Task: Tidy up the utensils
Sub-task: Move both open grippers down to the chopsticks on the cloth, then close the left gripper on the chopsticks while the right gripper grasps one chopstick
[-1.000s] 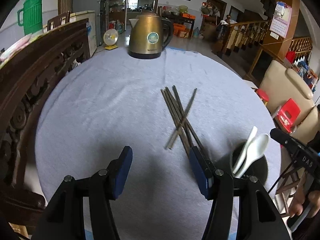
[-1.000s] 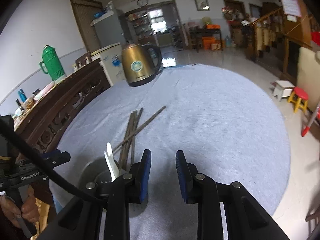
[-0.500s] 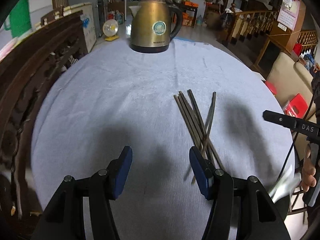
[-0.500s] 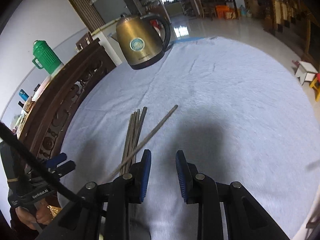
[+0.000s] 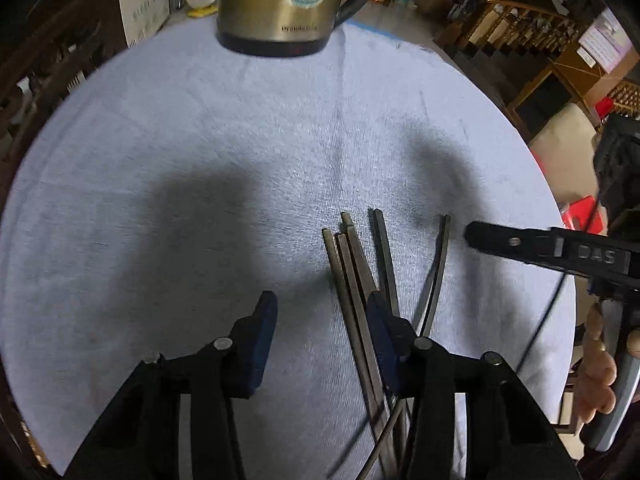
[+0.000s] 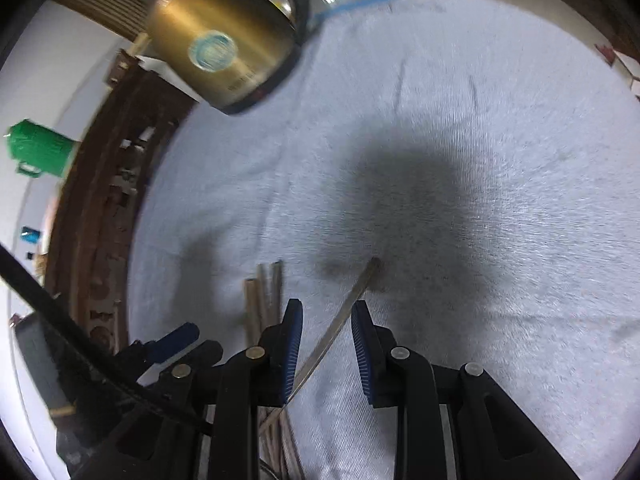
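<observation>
The round table [image 5: 160,140] with its grey cloth lies mostly bare, so a hand can pass freely across the middle and the left part. At the far edge stands a golden kettle [image 5: 280,0], which blocks that side. A bundle of chopsticks [image 5: 352,280] lies on the near right part, and the right gripper [image 5: 520,246] hangs just beside them. A carved wooden bench [image 6: 92,248] closes the left side.
</observation>
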